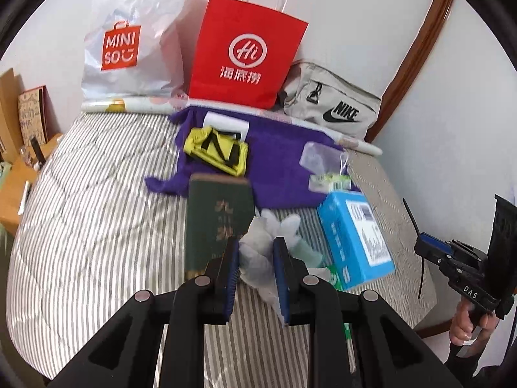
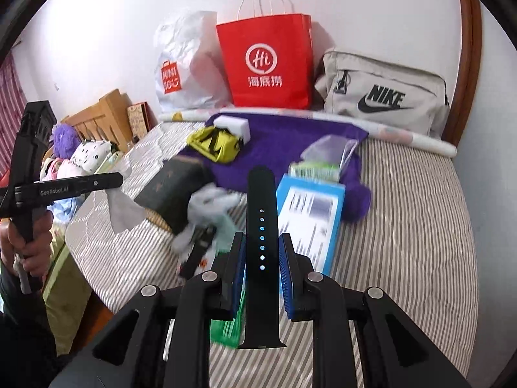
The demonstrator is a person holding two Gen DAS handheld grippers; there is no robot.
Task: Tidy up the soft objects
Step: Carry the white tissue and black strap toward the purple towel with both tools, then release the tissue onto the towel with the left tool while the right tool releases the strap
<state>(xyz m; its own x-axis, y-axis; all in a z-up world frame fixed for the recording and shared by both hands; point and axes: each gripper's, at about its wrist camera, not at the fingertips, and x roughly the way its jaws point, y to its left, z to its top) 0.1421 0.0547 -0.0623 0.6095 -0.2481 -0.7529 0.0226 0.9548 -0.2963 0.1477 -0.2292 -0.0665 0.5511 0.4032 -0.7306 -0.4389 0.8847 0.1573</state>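
Two shopping bags: one red paper bag [image 1: 247,53], one white plastic bag [image 1: 129,42], one grey pouch [image 1: 332,103], one purple towel [image 1: 274,168], one blue box [image 1: 352,239]

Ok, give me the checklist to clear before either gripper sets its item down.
1. Left gripper grip on the white tissue: ok, pads closed on it and it hangs lifted in the right wrist view.
2. Right gripper grip on the black watch strap: ok, strap held between the pads.
3. Strap square in the grip: ok, runs straight along the fingers.
4. Grippers apart from each other: ok, each shows well off to the other's side.
5. Free bedspread to set down on: ok, bare striped area right of the blue box.
6. Which bag takes these: cannot tell.
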